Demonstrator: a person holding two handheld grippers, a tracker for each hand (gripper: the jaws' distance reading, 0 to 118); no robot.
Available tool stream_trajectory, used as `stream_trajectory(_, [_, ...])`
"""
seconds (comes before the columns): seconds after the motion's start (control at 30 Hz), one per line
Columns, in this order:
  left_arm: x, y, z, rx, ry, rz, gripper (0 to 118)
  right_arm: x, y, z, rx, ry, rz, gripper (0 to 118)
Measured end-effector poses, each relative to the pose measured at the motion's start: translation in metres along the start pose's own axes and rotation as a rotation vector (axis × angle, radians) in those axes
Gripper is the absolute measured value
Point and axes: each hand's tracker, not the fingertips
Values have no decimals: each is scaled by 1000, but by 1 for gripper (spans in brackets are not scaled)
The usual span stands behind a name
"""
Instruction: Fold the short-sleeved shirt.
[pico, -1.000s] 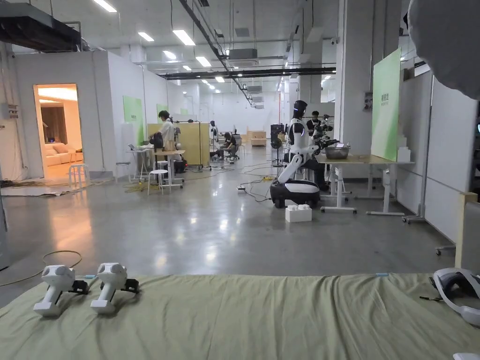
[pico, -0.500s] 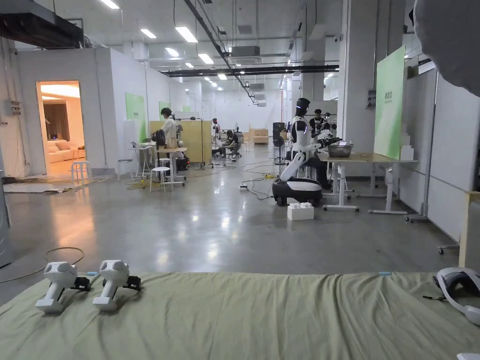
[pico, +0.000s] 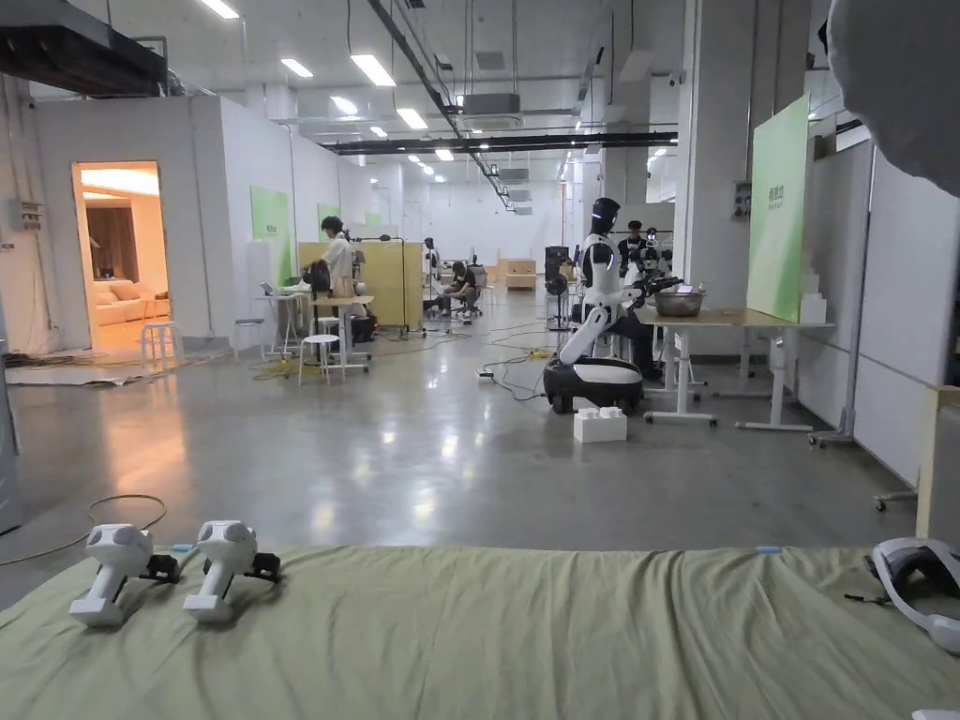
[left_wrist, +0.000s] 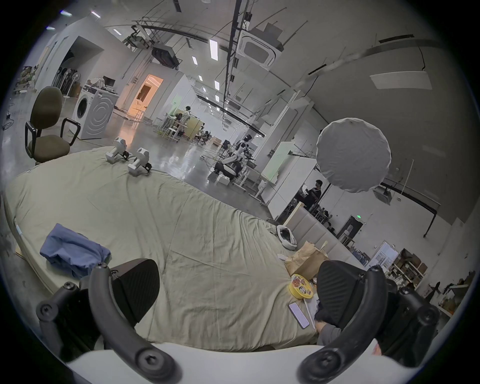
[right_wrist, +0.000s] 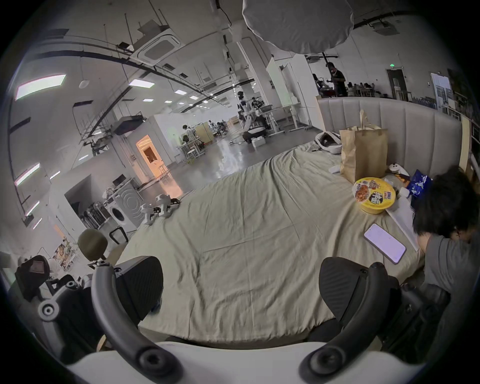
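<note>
The left hand-held gripper (left_wrist: 237, 291) partly hides the blue shirt (left_wrist: 74, 250).

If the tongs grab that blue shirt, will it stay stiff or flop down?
Probably flop: the blue shirt lies crumpled in soft folds on the green sheet. It likely drapes from one pinch, and looks light, barely denting the sheet.

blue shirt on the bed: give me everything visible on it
The crumpled blue cloth shirt lies in a loose heap, not yet spread or folded, near one edge of the olive-green bed sheet in the left gripper view. It looks like soft, thin woven fabric, with deep creases and a rumpled, bunched end nearest the left tool. Sleeves and collar cannot be made out. It rests on the sheet alone; the tool's open jaws are not touching it.
</note>
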Motion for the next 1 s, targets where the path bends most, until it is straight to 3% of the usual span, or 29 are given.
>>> stream_trajectory(0.13, [0,0,-1,0,11,-18,118,6,1,2,32,15,-34,118])
stream_trajectory(0.3, [-8,-4,8,114,11,-61,118,9,0,25,191,112,-5,118])
stream_trajectory(0.4, [-2,-4,12,181,110,-116,118,15,-6,34,371,230,91,118])
stream_trajectory(0.43, [2,-5,11,188,165,-160,118,17,-7,34,355,267,130,118])
stream_trajectory(0.53, [12,-8,14,249,284,-272,118,16,-8,39,315,239,124,118])
stream_trajectory(0.7, [19,-14,32,324,285,-397,118,15,-2,46,350,91,202,118])
stream_trajectory(0.83, [25,-12,37,369,297,-410,118,15,-5,42,329,106,214,118])
stream_trajectory(1.0, [29,-13,29,365,310,-471,118,2,-10,44,351,60,363,118])
